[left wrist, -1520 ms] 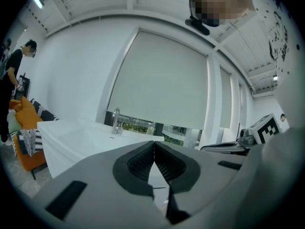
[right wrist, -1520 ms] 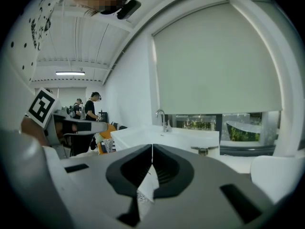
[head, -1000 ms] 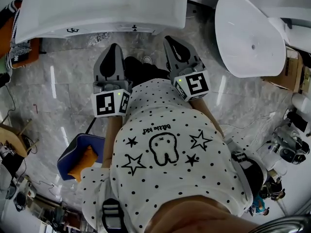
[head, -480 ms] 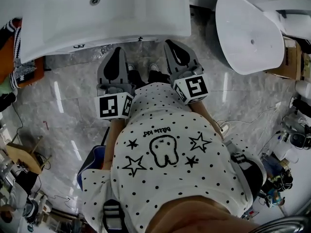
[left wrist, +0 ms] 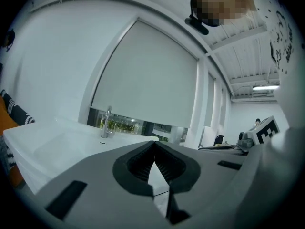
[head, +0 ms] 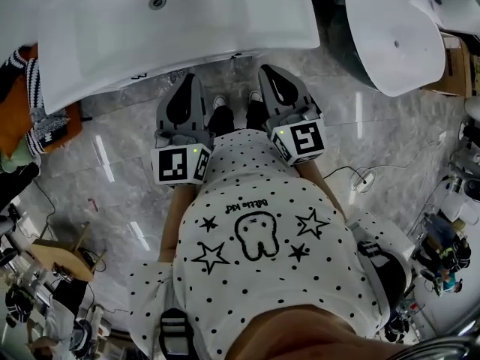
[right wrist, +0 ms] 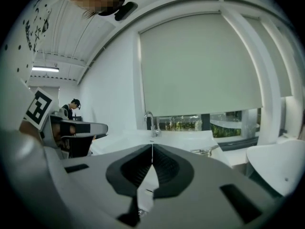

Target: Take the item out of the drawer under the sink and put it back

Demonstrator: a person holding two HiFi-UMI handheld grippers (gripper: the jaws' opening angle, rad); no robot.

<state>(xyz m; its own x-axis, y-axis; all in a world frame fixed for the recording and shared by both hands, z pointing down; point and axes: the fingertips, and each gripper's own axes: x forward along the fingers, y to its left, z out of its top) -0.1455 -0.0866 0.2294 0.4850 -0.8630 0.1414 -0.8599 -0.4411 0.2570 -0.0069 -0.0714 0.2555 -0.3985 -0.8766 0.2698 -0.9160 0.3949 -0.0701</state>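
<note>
Left gripper (head: pixel 190 79), right gripper (head: pixel 265 70), seemingly empty

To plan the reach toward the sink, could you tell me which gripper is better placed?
Left, marginally: the left gripper faces the middle of the sink, while the right gripper is nearer its corner. Both are shut and empty.
</note>
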